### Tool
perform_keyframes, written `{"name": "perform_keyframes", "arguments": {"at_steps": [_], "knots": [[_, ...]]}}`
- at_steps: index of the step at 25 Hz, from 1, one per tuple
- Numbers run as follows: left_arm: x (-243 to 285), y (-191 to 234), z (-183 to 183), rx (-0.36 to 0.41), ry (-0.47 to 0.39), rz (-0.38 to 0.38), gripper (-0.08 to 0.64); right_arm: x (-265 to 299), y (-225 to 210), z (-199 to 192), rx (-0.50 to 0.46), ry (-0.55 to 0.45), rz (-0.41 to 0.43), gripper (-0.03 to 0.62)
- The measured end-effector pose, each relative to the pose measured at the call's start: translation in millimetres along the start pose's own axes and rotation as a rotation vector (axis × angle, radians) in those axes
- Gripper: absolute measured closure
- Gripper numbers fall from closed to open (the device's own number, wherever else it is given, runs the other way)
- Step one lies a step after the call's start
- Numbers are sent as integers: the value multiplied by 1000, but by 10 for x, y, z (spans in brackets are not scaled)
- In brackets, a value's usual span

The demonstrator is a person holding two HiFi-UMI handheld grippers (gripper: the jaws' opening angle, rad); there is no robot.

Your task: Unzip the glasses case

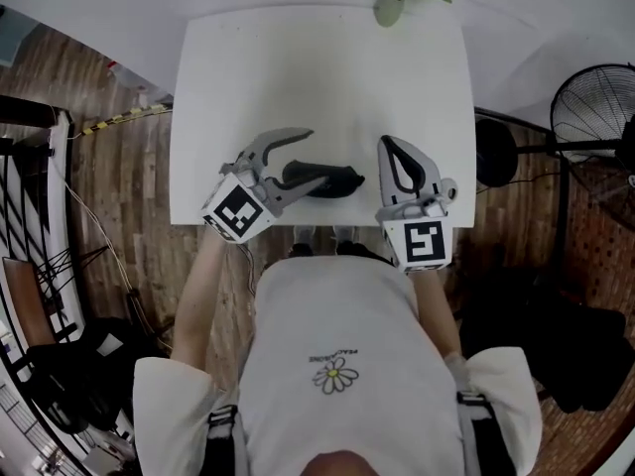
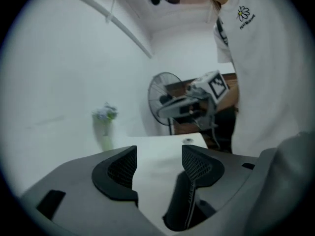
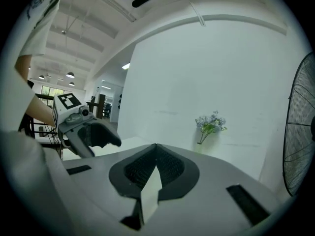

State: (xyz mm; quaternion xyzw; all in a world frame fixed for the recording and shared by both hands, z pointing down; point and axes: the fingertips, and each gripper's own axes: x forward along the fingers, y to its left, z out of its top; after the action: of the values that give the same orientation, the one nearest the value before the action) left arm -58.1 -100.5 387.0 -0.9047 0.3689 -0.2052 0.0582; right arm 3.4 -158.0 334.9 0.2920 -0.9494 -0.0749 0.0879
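White worktop (image 1: 228, 87), vase of flowers (image 1: 392, 3) at its far edge. Black glasses case (image 1: 339, 180) lay near the front edge, between the two grippers. Left gripper (image 1: 317, 157) angled in from the left, jaws open, the case's end low between them beside one pad (image 2: 197, 163); contact unclear. Right gripper (image 1: 387, 145) just right of the case, apart from it, jaws closed on nothing.
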Motion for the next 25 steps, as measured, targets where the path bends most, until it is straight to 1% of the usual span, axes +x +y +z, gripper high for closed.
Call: {"name": "perform_keyframes", "arguments": {"at_steps": [1, 2, 4, 6, 8, 10, 12, 15, 18, 20, 22, 25], "knots": [[66, -177, -159, 15, 66, -89, 279, -22, -6, -35, -4, 11, -2, 584], [121, -331, -305, 34, 124, -160, 272, -42, -10, -68, -6, 22, -4, 584], [239, -552, -526, 65, 204, -252, 268, -80, -20, -140, -7, 46, -11, 584], [382, -690, -647, 59, 234, -296, 268, -126, -28, -212, -10, 71, -20, 584], [514, -791, -705, 45, 246, -317, 268, -174, -22, -264, -11, 89, -30, 584], [609, -867, -772, 59, 275, -334, 268, -208, -14, -289, -10, 97, -42, 584], [673, -920, -846, 83, 309, -334, 268, -240, -6, -311, -11, 103, -54, 584], [777, -927, -915, 110, 349, -270, 268, -307, -11, -374, 17, 124, -78, 584], [923, -895, -965, 136, 400, -203, 265, -369, -37, -436, 24, 154, -94, 584], [1004, -836, -982, 136, 434, -153, 265, -403, -53, -460, 31, 165, -104, 584], [1043, -671, -1013, 100, 474, -48, 265, -431, -70, -463, 33, 165, -112, 584], [1026, -328, -1116, -26, 537, 139, 267, -465, -107, -471, 27, 161, -120, 584]]}}
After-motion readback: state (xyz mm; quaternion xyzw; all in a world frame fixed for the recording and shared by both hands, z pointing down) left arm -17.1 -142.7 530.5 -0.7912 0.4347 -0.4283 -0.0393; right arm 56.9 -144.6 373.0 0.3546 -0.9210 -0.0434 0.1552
